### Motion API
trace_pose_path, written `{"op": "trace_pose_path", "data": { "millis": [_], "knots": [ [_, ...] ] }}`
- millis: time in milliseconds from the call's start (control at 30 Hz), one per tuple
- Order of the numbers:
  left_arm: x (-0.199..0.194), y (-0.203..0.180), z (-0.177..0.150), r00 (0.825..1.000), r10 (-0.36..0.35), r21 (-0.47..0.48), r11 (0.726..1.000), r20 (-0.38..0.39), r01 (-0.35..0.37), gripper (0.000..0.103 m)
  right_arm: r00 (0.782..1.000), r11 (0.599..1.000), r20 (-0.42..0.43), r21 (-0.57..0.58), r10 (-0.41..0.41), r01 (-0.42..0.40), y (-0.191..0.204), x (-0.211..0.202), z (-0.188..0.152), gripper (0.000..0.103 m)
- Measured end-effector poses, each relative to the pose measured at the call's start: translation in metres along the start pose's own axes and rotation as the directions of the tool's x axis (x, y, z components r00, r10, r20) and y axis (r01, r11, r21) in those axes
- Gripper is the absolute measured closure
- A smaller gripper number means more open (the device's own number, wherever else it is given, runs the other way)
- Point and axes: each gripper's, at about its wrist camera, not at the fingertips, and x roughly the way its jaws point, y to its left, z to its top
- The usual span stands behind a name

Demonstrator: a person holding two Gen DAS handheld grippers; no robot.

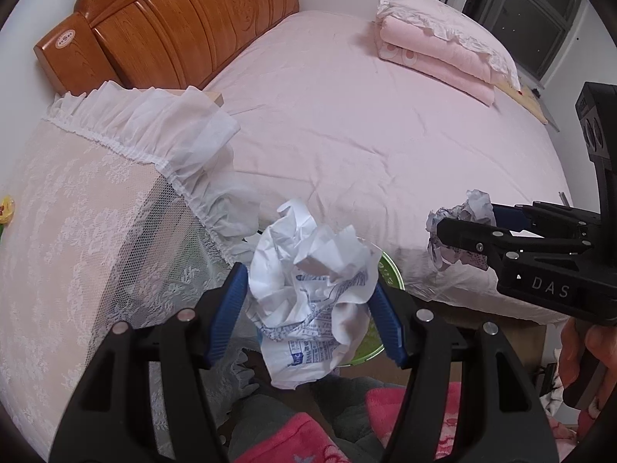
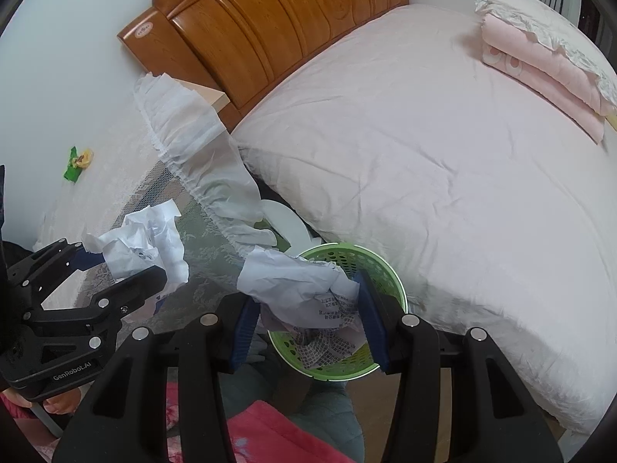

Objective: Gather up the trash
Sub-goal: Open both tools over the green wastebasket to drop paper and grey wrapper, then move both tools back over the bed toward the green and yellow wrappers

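On my left, a lace-covered nightstand (image 2: 115, 177) carries a small green wrapper (image 2: 79, 162) near its far edge, untouched as yet. My left gripper (image 1: 308, 289) is clenched on a big crumpled paper (image 1: 308, 270), white with blue print, held in the air above the near rim of the green basket (image 2: 385, 270). The basket stands on the floor in the gap between nightstand and bed (image 2: 443, 154), just beside the bed's near edge, with printed scraps already inside. My right gripper (image 2: 304, 308) grasps a second wad (image 2: 300, 285), its jaws closed on it directly over the basket mouth. I judge this the drop step: both pieces are gathered and only need releasing. Next I'd open the right jaws first, since that wad hangs squarely over the opening, then bring the left paper further over the rim before letting go; it is bulky and could catch the rim. To the right, the pink sheet is bare but for a folded quilt (image 1: 443, 61) and pillow at the far corner, under a wooden headboard (image 1: 185, 19).
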Motion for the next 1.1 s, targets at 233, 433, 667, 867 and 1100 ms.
{"op": "trace_pose_path", "data": {
  "millis": [233,433,667,867,1100],
  "knots": [
    [0.009,-0.005,0.002,0.999,-0.013,-0.007,1.0,-0.033,0.012,0.043,1.0,1.0,-0.001,-0.005,0.01,-0.01,-0.003,0.001,0.001,0.053],
    [0.015,-0.009,0.003,0.998,-0.028,0.01,1.0,-0.051,0.028,0.041,1.0,1.0,-0.007,0.001,0.009,-0.009,-0.007,0.002,0.003,0.053],
    [0.015,-0.016,-0.001,0.998,-0.016,0.055,0.998,-0.058,0.019,0.008,1.0,1.0,-0.022,0.012,0.015,-0.015,-0.011,0.009,0.007,0.053],
    [0.005,-0.003,0.001,0.999,0.03,0.018,0.999,-0.018,-0.03,0.008,0.999,1.0,-0.039,0.009,0.022,-0.022,-0.012,0.016,0.009,0.052],
    [-0.013,0.03,0.006,0.995,0.098,-0.075,0.993,0.028,-0.095,0.008,0.997,1.0,-0.079,0.008,0.002,-0.002,-0.001,0.025,0.01,0.002]
  ]
}}
